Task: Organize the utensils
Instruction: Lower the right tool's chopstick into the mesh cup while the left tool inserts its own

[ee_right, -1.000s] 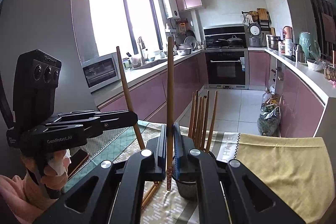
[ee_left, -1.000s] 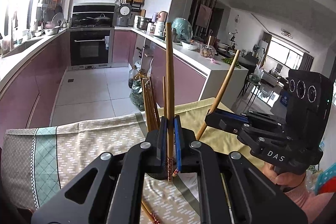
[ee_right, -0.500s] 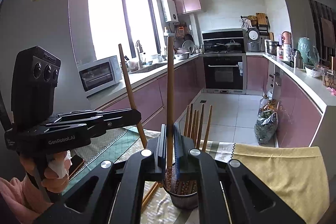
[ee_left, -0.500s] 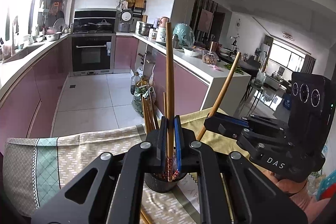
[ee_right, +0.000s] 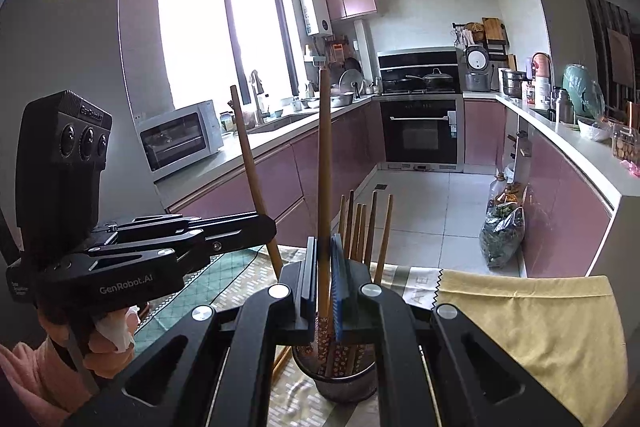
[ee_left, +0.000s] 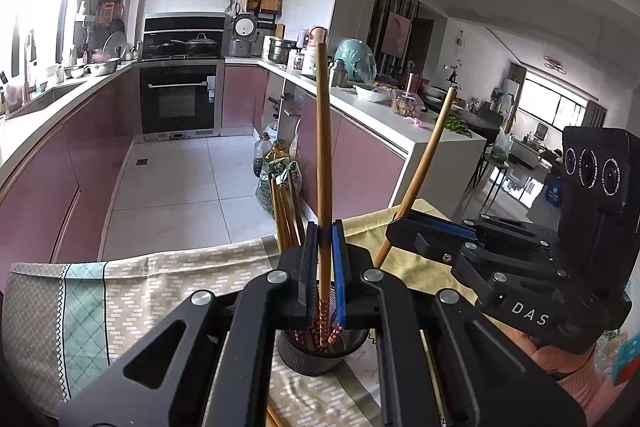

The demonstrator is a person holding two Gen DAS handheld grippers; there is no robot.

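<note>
kitchen table (ee_left: 160, 279): two tools, left (ee_left: 325, 267) and right (ee_right: 325, 279), each clamp one chopstick.

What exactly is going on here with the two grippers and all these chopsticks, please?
A person is sorting chopsticks into a dark mesh holder on a cloth-covered table. The left gripper and the right gripper are each shut on one chopstick, held nearly upright with its patterned end at the holder's mouth. Several chopsticks already stand inside.
</note>
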